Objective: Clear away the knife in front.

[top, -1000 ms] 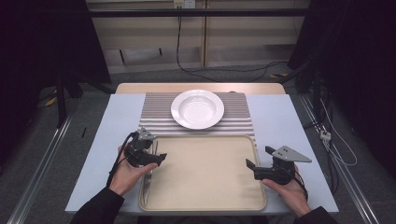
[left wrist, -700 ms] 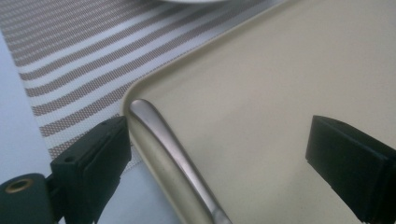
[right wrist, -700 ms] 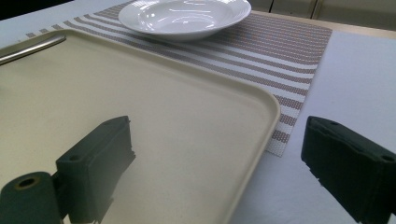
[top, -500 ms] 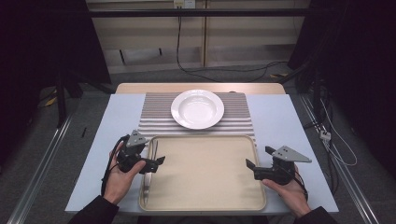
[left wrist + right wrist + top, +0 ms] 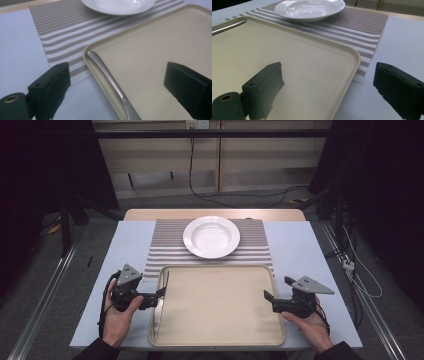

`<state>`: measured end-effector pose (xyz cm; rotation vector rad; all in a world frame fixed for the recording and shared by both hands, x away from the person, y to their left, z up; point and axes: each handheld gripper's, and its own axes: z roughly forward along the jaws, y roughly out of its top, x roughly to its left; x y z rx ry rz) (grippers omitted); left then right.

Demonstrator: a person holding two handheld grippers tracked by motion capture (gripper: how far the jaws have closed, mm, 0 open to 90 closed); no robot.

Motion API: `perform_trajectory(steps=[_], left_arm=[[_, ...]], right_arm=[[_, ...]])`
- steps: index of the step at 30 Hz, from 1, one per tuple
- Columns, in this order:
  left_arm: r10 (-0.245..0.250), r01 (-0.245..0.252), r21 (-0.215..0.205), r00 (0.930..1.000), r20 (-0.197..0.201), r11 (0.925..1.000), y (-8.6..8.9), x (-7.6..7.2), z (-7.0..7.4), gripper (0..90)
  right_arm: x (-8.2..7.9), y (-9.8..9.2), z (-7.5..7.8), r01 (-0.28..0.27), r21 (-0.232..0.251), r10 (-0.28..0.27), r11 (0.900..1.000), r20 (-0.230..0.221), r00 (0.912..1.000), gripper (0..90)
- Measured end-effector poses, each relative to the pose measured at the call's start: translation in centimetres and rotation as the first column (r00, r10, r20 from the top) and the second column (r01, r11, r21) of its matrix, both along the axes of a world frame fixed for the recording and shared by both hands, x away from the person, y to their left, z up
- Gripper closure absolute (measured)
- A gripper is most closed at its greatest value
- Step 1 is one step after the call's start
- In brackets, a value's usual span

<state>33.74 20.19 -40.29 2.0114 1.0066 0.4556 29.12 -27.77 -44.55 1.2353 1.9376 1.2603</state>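
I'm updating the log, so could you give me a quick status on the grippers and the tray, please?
Left gripper open, just widened, nothing between jaws. Right gripper open at tray edge. Utensil lies along tray's left rim. Nothing in the way.

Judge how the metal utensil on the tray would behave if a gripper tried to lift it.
The utensil looks like smooth, thin metal, so probably stiff and slippery. It lies flat against the tray rim, so the jaws may struggle to get under it.

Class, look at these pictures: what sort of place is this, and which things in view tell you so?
Probably a lab or test room set up for recording, not a dining room. A small table with a plate and tray stands among loose floor cables, dark screens and bare shelving, and a person holds a gripper in each hand.
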Motion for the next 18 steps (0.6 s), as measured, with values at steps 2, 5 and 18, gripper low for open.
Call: perform_trajectory(steps=[2,5,18], left_arm=[[0.003,-0.003,0.005,0.9999,-0.014,1.0,0.4,-0.2,-0.3,6.9],[0.018,-0.018,0.014,0.9998,-0.001,0.9997,0.8,-0.5,-0.6,6.8],[0.028,-0.028,-0.008,0.9996,0.0,0.9996,1.1,-0.7,-2.1,6.5]], right_arm=[[0.0,0.0,0.0,-0.001,0.0,0.001,1.0,0.0,1.0,8.7],[0.0,-0.1,0.0,0.005,0.0,-0.005,1.0,-0.002,1.0,8.7],[0.0,-0.3,-0.1,0.012,-0.002,-0.012,1.0,-0.003,0.9999,8.7]])
